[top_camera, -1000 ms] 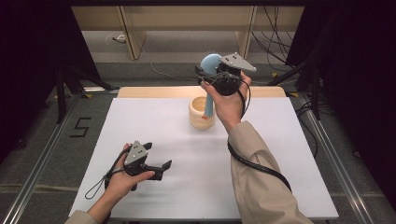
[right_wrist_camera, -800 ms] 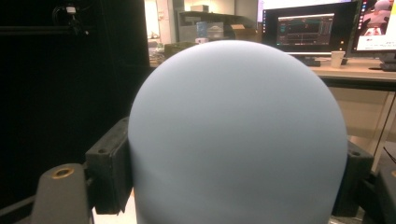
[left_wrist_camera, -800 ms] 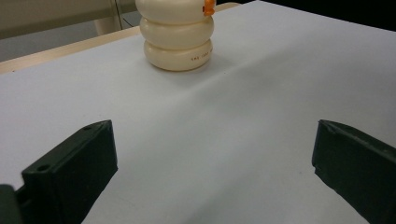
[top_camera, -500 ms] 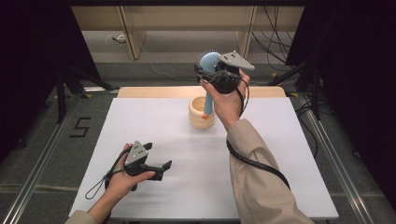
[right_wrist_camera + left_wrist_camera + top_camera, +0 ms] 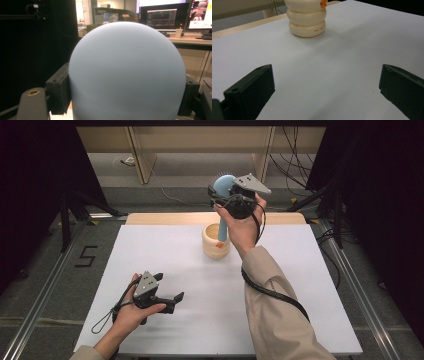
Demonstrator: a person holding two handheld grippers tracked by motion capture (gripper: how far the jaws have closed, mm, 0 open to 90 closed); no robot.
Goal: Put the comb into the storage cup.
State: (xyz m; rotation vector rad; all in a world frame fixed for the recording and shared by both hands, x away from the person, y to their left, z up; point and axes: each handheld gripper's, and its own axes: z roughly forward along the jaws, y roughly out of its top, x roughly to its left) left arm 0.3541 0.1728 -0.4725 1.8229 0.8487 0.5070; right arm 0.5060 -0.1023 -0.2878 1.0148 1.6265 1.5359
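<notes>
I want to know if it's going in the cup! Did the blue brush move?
Barely. The blue brush, held in the right tongs, sits in nearly the same place above the cream cup as a second ago, handle still pointing down into it.

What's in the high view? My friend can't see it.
The right gripper holds a blue brush upright above a cream holder on a white table. The left gripper rests open near the front.

Holder's at the back of my table

The holder [image 5: 216,241] sits back-center on the table [image 5: 310,285], brush [image 5: 223,195] standing in it; my right tongs [image 5: 219,200] above it, left tongs [image 5: 170,296] front-left.
</notes>
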